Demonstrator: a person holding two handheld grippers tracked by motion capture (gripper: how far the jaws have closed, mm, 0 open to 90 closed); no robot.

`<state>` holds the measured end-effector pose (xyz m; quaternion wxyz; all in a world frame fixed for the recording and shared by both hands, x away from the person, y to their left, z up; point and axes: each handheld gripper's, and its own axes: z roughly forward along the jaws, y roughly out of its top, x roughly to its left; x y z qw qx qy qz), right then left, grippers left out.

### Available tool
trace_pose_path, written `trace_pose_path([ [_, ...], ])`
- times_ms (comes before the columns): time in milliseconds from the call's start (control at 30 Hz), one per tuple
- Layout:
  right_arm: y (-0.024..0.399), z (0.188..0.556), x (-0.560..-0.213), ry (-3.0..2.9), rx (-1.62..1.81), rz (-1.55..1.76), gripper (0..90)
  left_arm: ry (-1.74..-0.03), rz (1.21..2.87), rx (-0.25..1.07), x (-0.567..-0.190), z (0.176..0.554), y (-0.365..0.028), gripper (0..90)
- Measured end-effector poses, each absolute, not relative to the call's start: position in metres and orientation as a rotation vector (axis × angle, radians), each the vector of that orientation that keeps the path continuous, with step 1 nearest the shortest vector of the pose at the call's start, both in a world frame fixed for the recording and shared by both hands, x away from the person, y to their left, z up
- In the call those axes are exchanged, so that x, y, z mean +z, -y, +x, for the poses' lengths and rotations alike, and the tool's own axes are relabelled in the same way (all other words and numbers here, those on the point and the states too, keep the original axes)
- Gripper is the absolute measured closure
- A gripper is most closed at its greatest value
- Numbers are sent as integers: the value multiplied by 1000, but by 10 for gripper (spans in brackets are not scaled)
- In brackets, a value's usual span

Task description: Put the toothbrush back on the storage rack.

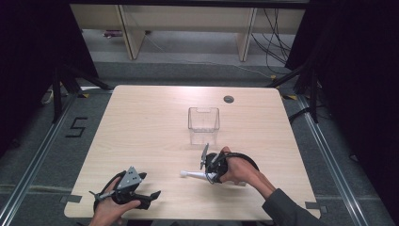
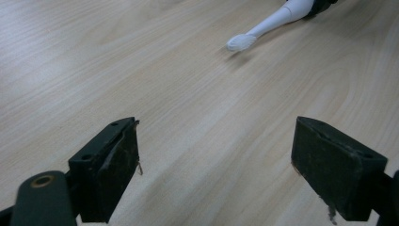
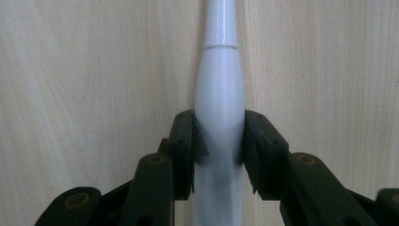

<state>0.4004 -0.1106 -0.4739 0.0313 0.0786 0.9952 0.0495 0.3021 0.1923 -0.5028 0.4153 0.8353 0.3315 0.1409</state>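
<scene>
Grip is set: the right gripper (image 3: 220,141) has its two black jaws pressed against either side of the thick body of a white plastic electric toothbrush (image 3: 220,94), which lies flat on the pale wood-grain tabletop (image 1: 141,136), in its near half towards the right edge. In the high view the toothbrush (image 1: 193,175) runs roughly parallel to the near edge, bristle head pointing left and handle end inside the right gripper (image 1: 210,175), so its long axis carries straight on from those jaws. A clear plastic rectangular cup (image 1: 203,120) stands upright near the middle of the tabletop, beyond the toothbrush and apart from it. The left gripper (image 1: 148,194) rests by the near left corner, jaws spread wide with nothing between them; in its own view the bristle head (image 2: 241,42) lies well ahead. The right hand (image 1: 240,169) is the nearer to the cup, so a lift and a carry away from the near edge looks like the coming move.
</scene>
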Motion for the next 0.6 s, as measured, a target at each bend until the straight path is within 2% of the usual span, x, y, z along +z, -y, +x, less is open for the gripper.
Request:
trace_pose_path([
  [100,107,402,-474,-3080,101,247,666,-854,2055,344,-504,300,-190,150],
  [600,103,403,-475,-3104,37,218,671,-856,2055,343,-505,300,-190,150],
])
